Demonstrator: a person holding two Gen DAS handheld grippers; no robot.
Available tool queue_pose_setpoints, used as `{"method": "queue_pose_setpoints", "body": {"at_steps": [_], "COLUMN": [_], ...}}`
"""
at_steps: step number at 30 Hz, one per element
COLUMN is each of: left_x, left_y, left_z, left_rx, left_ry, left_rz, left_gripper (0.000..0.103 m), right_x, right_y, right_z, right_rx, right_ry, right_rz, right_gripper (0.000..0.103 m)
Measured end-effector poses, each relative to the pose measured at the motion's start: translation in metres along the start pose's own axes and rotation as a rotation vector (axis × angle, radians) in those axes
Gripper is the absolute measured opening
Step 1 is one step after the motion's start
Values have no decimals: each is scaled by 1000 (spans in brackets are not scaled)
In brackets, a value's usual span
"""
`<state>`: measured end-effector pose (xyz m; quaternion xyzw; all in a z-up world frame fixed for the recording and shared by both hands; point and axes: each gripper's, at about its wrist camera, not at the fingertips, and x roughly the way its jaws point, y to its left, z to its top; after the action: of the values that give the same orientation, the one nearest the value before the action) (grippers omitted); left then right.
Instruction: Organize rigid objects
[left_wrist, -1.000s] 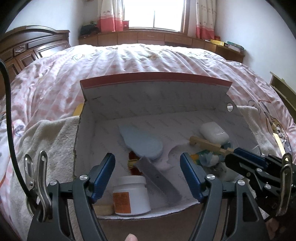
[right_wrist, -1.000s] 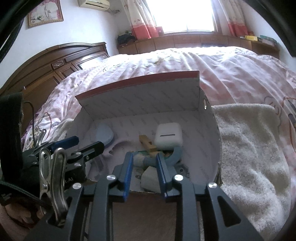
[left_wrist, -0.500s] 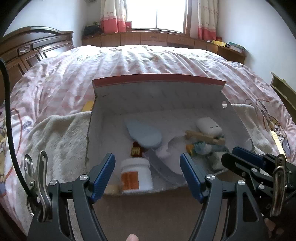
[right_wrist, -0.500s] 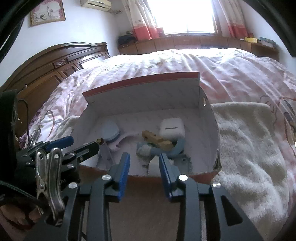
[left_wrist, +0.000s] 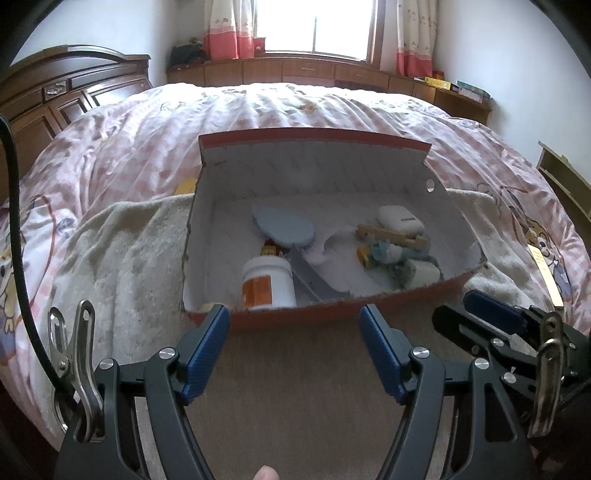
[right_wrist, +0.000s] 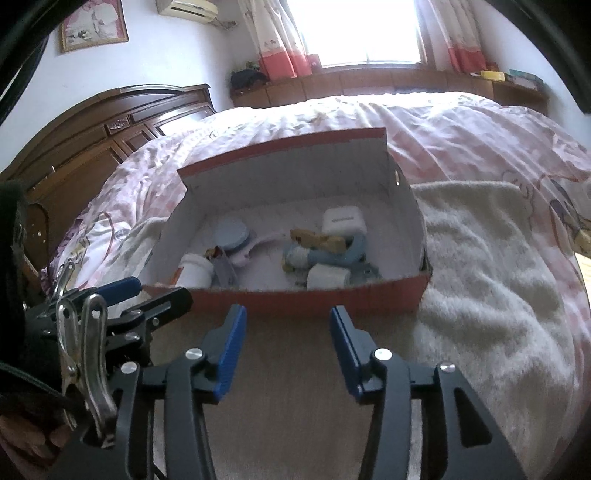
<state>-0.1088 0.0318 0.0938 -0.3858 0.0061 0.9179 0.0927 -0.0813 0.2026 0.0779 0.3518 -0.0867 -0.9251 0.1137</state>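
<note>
A red cardboard box (left_wrist: 295, 317) w/ a white inside sits on a cream towel (left_wrist: 125, 251) on the bed, lid flap standing up at the back. The rigid bits are all inside it: a white jar (left_wrist: 269, 284) w/ an orange label near the front left, a pale blue oval thing (left_wrist: 286, 229) behind it, a grey flat strip (left_wrist: 314, 280) leaning beside the jar, a white earbud-type case (left_wrist: 400, 219) at the back right, a wooden piece (left_wrist: 391, 236) just in front of that, and a white roll (left_wrist: 423, 272) near the front right among some blue-and-yellow clutter I can't sort out.

Writing: the jar's label has print on it but it's too small to read. No brand legible anywhere.

Left gripper (left_wrist: 295, 350): jaws wide apart, nothing between them, short of the box's front wall. Right gripper (right_wrist: 288, 347): jaws apart too, having just been opening, nothing between them, also short of the front wall.

Left wrist view shows the jar's label face-on, a yellow thing (left_wrist: 186, 186) poking out behind the box's left corner, and the right gripper at the edge. Right wrist view shows what the other doesn't: a framed picture (right_wrist: 94, 24) and an AC unit (right_wrist: 186, 9) on the wall, plus a curved pale blue piece (right_wrist: 356, 247) under the case.
</note>
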Motion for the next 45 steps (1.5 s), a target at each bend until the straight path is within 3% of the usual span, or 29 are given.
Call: {"method": "queue_pose_setpoints", "body": {"at_steps": [18,45], "left_x": [4,30], "left_y": [-1,-2], "left_z": [-39,-57], "left_rx": [-24,-43], "left_ry": [74,157], "left_rz": [18,29], "left_gripper": [74,74], "right_x": [1,22], "right_y": [1,-3], "right_z": [-38,-55], "right_rx": [0,0], "right_ry": [61,102], "right_rz": [-21,-40], "right_gripper": [50,53]}}
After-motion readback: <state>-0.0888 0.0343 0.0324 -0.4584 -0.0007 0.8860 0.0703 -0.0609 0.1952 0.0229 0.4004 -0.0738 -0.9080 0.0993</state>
